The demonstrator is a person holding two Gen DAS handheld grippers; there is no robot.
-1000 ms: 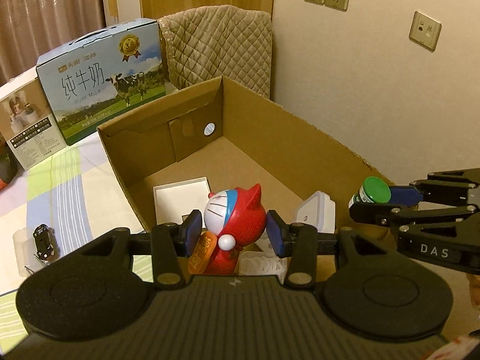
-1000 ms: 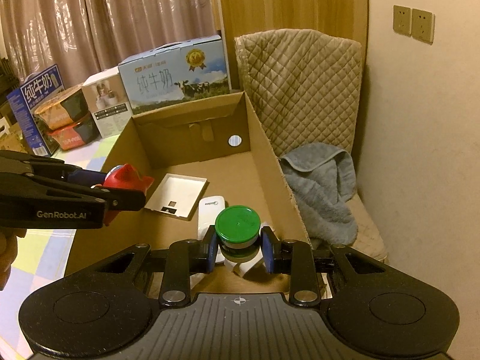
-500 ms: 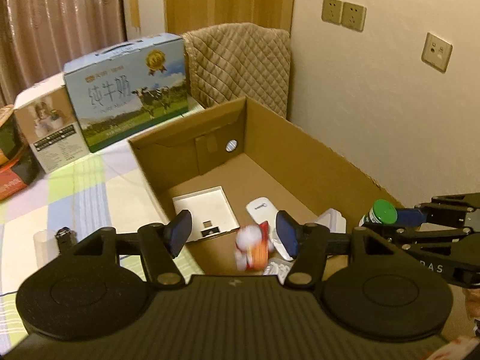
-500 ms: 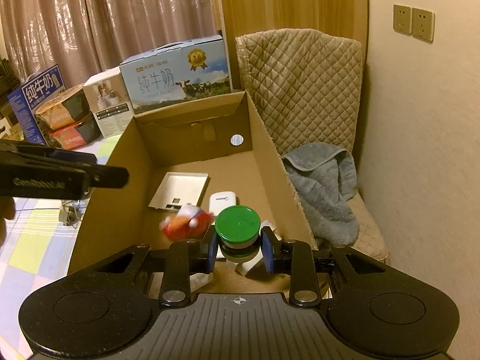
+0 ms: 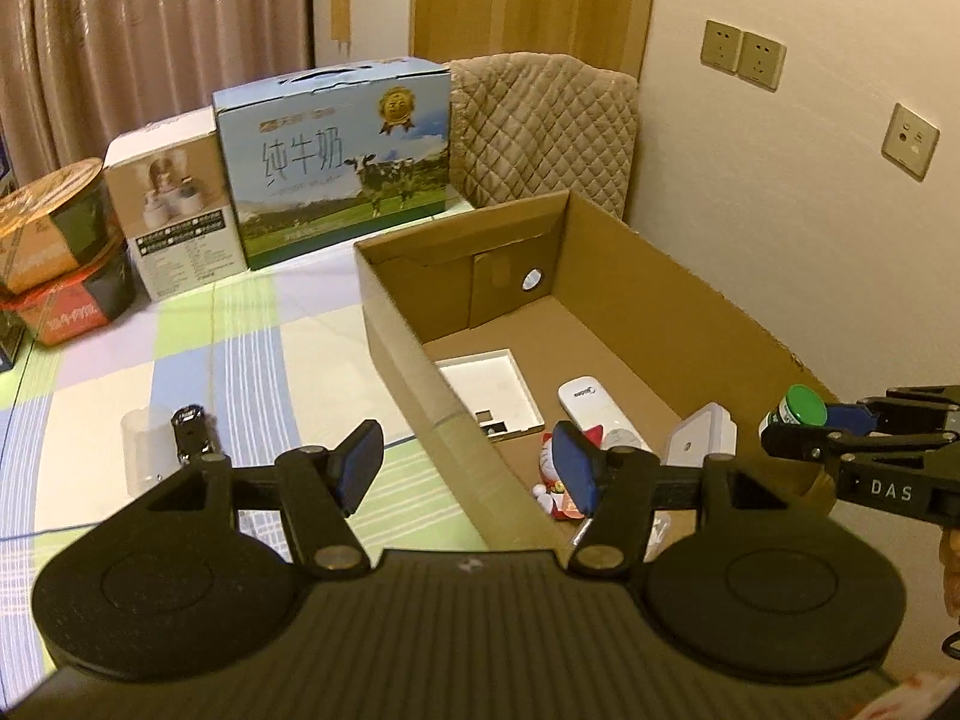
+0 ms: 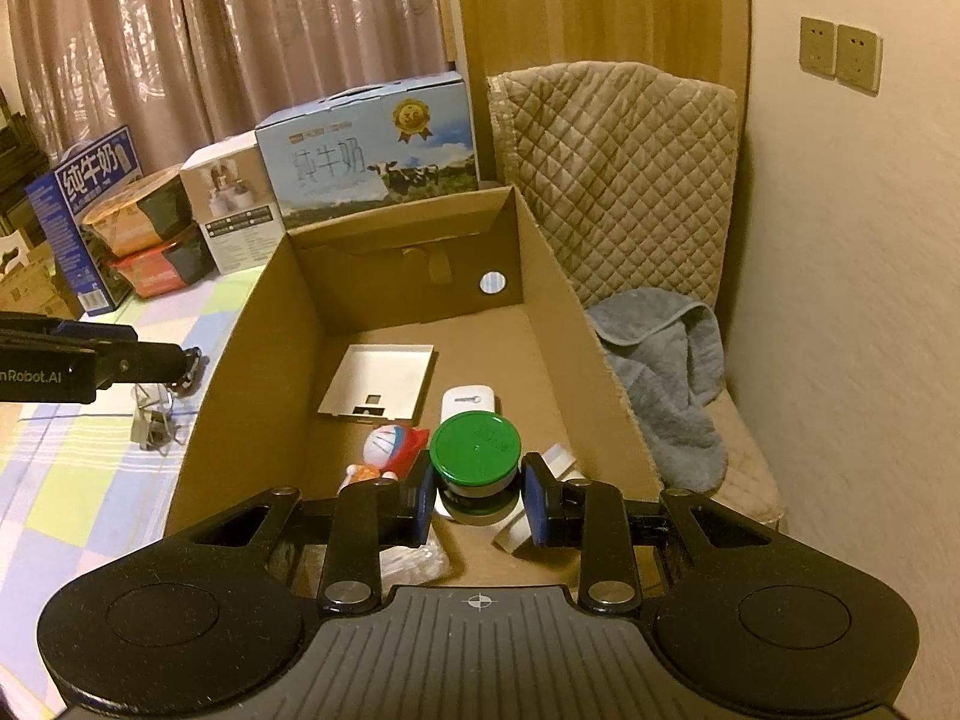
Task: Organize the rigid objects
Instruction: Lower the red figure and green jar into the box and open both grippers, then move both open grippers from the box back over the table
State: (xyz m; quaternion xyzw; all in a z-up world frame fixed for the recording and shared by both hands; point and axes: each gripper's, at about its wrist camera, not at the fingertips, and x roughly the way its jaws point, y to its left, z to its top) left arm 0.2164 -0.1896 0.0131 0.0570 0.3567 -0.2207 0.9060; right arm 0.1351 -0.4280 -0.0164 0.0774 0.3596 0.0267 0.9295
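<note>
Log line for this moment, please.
left hand-held gripper: open, empty | right hand-held gripper: grips green-capped bottle | Doraemon toy: in cardboard box

Behind the cardboard box (image 6: 240, 360) we see a blue milk carton (image 5: 336, 162), a white carton (image 5: 174, 204) beside it, a quilted chair back (image 6: 612, 180), and a grey towel (image 6: 666, 372) to its right.

Dim, warm yellowish indoor light in both views, soft shadows inside the cardboard box (image 6: 558, 276). Strong fisheye bending at edges, dark corner vignetting. Slight smear along the wall (image 6: 852, 312) in the right view; otherwise sharp, no harsh glare.
</note>
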